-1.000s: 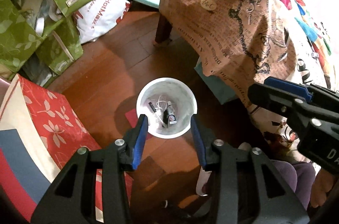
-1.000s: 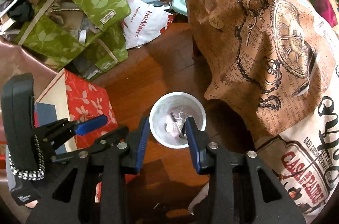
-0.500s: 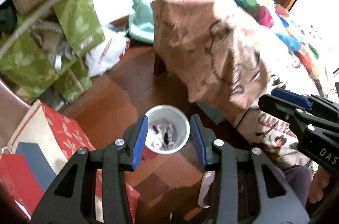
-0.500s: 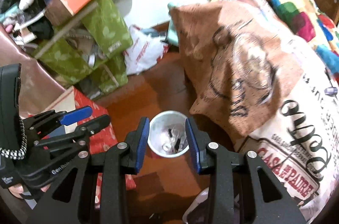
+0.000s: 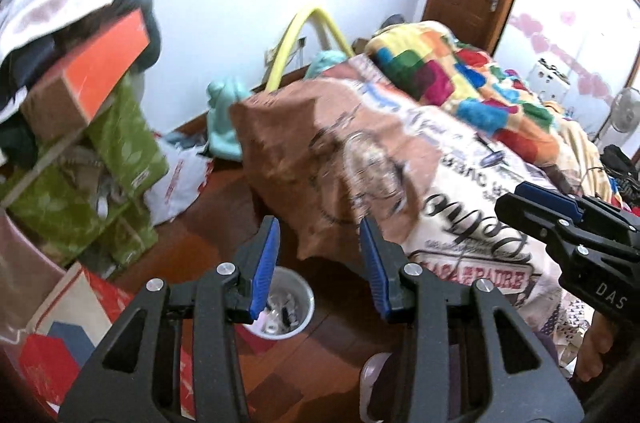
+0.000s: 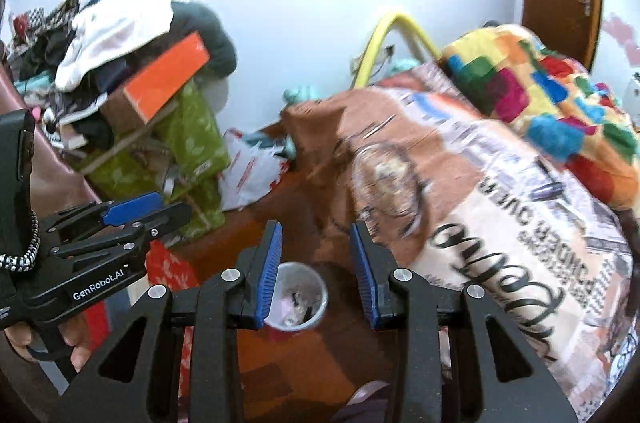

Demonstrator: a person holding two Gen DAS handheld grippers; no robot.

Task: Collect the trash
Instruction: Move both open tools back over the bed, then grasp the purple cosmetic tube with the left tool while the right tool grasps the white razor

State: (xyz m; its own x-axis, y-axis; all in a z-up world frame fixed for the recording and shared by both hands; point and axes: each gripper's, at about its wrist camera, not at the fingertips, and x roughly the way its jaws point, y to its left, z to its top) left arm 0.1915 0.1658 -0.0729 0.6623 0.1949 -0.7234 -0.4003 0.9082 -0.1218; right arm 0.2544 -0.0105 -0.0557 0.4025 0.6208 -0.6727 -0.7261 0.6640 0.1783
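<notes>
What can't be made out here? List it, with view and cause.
- Contents of the trash cup: small, blurred, partly behind the left tool in the left wrist view; no clearer in the right wrist view.
- Small dark item on the bedspread: motion blur, right wrist view.
- Pale object at the bottom edge: behind tool frame, left wrist view.

Right gripper (image 6: 316,263) jaws parted, empty; white cup (image 6: 298,297) with trash on wooden floor (image 6: 304,355) below.

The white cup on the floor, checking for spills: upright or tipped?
Upright: the white cup stands on the floor, round mouth up, trash inside.
</notes>
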